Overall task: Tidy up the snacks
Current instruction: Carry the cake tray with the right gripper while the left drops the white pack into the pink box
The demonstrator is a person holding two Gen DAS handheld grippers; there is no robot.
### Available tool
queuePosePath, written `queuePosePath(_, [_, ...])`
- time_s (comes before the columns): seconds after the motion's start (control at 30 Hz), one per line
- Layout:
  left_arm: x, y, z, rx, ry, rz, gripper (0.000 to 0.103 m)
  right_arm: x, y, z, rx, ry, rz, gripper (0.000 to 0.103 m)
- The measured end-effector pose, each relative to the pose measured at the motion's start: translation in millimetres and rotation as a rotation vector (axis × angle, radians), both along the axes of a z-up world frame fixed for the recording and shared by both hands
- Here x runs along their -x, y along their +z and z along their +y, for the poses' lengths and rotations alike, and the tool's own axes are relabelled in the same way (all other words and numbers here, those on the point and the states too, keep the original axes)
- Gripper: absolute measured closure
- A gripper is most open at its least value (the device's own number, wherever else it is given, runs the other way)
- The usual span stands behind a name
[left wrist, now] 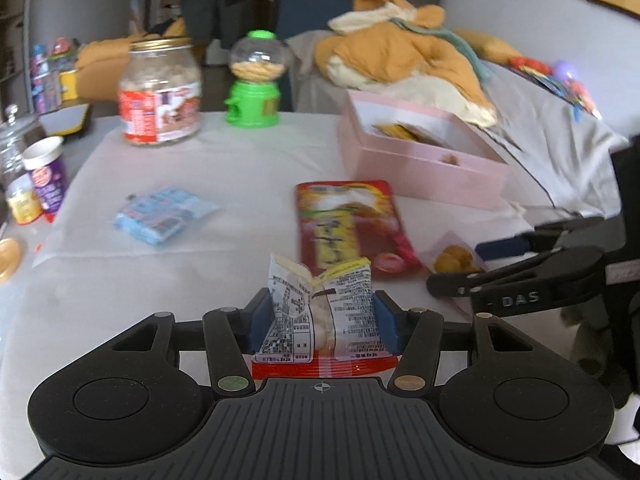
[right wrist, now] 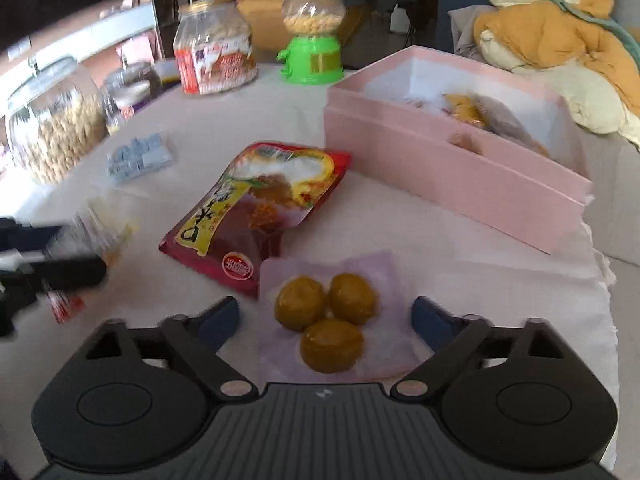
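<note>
Presently: right gripper (right wrist: pixel 324 316) spread wide, fingers (right wrist: pixel 218 318) released and straddling the clear packet of three round cakes (right wrist: pixel 326 320), which lies flat on the surface (right wrist: pixel 460 248) directly between them; no pad touching the wrapper. Packet roughly as broad as long, so no long axis to square up to. Judged: this hand far nearer it than the other, with little left but to sink and close.

Left gripper (left wrist: pixel 322 324) clenched on a small printed snack pouch (left wrist: pixel 320 308), held upright between its pads, clear of the surface.

Beyond the cakes, touching or overlapping their wrapper: red snack bag (right wrist: pixel 256 204), long axis running away and to the right. Well left of it, a blue packet (right wrist: pixel 138 156).

Farther, right of centre: pink box (right wrist: pixel 452 184), open-topped, some snacks already inside; judged the destination, lying ahead and right of both hands.

At the far edge: labelled jar (right wrist: pixel 216 52) and green candy dispenser (right wrist: pixel 314 32), upright, well apart from the work.
</note>
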State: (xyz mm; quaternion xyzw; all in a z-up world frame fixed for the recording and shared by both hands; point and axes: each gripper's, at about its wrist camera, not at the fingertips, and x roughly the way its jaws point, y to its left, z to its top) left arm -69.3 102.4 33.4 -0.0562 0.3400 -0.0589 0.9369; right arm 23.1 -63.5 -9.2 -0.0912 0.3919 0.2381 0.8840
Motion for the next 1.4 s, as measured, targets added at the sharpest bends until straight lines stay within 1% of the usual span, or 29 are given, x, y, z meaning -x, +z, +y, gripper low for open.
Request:
queuePosePath(0.03, [-1, 1, -6, -0.007, -0.016, 0.001, 0.043, 3, 4, -3, 0.019, 0.014, -0.005, 0.027])
queuePosePath(0.07, [-2, 3, -12, -0.013, -0.028, -0.002, 0.043, 6, 6, -8, 0.015, 0.023, -0.003, 0.027])
queuePosePath(0.13, [-3, 7, -23, -0.028, -0.054, -0.012, 0.043, 10, 14, -23, -0.026, 0.023, 0.007, 0.027])
queuePosePath(0.2, [-5, 13, -35, -0.045, -0.080, -0.025, 0.043, 14, 23, -37, -0.052, 0.000, -0.001, 0.027])
queuePosePath(0.27, [-7, 20, -46, -0.073, -0.103, -0.042, 0.043, 18, 35, -51, -0.071, -0.039, -0.044, 0.027])
queuePosePath(0.4, [-19, 31, -66, -0.125, -0.141, -0.069, 0.043, 21, 52, -74, -0.097, -0.079, -0.119, 0.027])
queuePosePath(0.5, [-36, 38, -80, -0.172, -0.168, -0.088, 0.043, 23, 57, -83, -0.105, -0.094, -0.156, 0.027])
queuePosePath(0.6, [-60, 46, -94, -0.225, -0.195, -0.123, 0.043, 24, 57, -90, -0.111, -0.099, -0.180, 0.027])
queuePosePath(0.7, [-89, 52, -103, -0.248, -0.211, -0.165, 0.043, 24, 54, -96, -0.112, -0.103, -0.184, 0.027])
queuePosePath(0.77, [-116, 55, -106, -0.229, -0.222, -0.186, 0.043, 20, 51, -100, -0.112, -0.109, -0.174, 0.027])
queuePosePath(0.8, [-129, 57, -106, -0.195, -0.231, -0.195, 0.043, 18, 49, -101, -0.112, -0.113, -0.168, 0.027])
queuePosePath(0.83, [-145, 58, -104, -0.138, -0.246, -0.196, 0.043, 16, 47, -103, -0.111, -0.114, -0.162, 0.027])
queuePosePath(0.87, [-163, 57, -101, -0.061, -0.262, -0.181, 0.043, 14, 45, -104, -0.108, -0.114, -0.158, 0.027])
queuePosePath(0.93, [-199, 48, -91, 0.125, -0.261, -0.109, 0.041, 9, 41, -105, -0.097, -0.115, -0.150, 0.027])
queuePosePath(0.97, [-218, 39, -86, 0.203, -0.241, -0.057, 0.041, 7, 39, -105, -0.090, -0.117, -0.146, 0.027])
queuePosePath(1.0, [-232, 31, -83, 0.228, -0.208, -0.024, 0.045, 4, 38, -105, -0.083, -0.119, -0.144, 0.027])
queuePosePath(1.03, [-238, 26, -83, 0.212, -0.179, -0.029, 0.047, 2, 36, -104, -0.074, -0.121, -0.144, 0.027])
queuePosePath(1.1, [-240, 24, -84, 0.161, -0.143, -0.106, 0.047, 1, 33, -102, -0.055, -0.122, -0.148, 0.027])
queuePosePath(1.13, [-237, 26, -81, 0.161, -0.132, -0.142, 0.047, 1, 31, -101, -0.043, -0.119, -0.151, 0.027])
queuePosePath(1.17, [-232, 28, -76, 0.181, -0.120, -0.169, 0.047, 1, 28, -99, -0.032, -0.116, -0.153, 0.027])
queuePosePath(1.23, [-221, 35, -61, 0.220, -0.101, -0.195, 0.046, 0, 25, -97, -0.019, -0.111, -0.143, 0.027])
queuePosePath(1.27, [-214, 38, -52, 0.215, -0.086, -0.196, 0.046, -2, 24, -97, -0.023, -0.107, -0.134, 0.027])
queuePosePath(1.3, [-205, 40, -46, 0.192, -0.072, -0.189, 0.046, -3, 25, -98, -0.031, -0.105, -0.127, 0.027])
queuePosePath(1.37, [-183, 39, -31, 0.133, -0.052, -0.158, 0.046, -5, 30, -101, -0.055, -0.111, -0.124, 0.027])
queuePosePath(1.4, [-170, 36, -23, 0.115, -0.046, -0.138, 0.046, -5, 35, -103, -0.067, -0.112, -0.129, 0.027])
